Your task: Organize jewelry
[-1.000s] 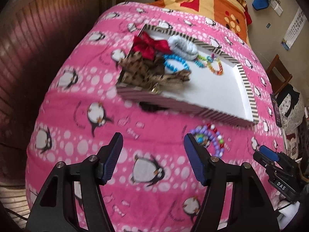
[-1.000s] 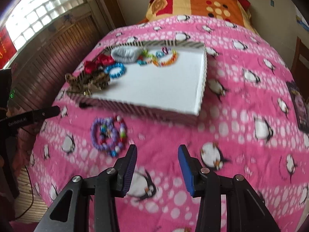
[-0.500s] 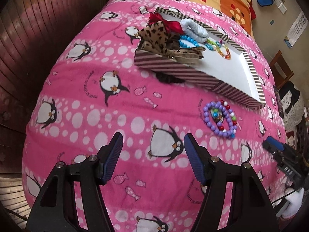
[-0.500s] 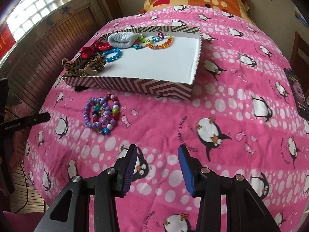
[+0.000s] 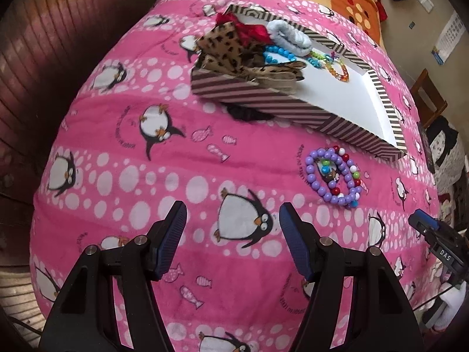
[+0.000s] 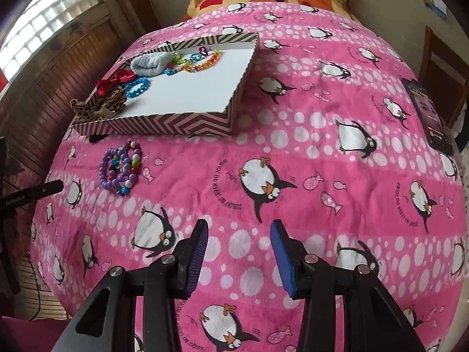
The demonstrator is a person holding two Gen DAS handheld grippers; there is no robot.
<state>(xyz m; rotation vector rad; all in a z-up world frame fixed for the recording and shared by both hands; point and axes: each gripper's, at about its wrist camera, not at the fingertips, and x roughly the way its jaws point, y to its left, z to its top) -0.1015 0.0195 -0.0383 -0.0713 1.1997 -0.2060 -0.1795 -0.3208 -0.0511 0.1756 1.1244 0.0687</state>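
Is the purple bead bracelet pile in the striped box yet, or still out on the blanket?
Out. The purple bead bracelets lie on the pink blanket, just in front of the striped box.

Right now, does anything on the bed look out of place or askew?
Yes. A pile of bead bracelets lies loose on the pink blanket in front of the striped box, while the other jewelry sits inside. A leopard-print bow also droops over the box's near wall.

A bed covered with a fuzzy pink blanket with penguins and white dots (image 6: 293,146) holds a flat box with brown zigzag stripes (image 6: 164,124). Just beside the box lies a small pile of purple and colourful bead bracelets (image 6: 121,168). A dark phone (image 6: 426,114) lies well apart near the edge.
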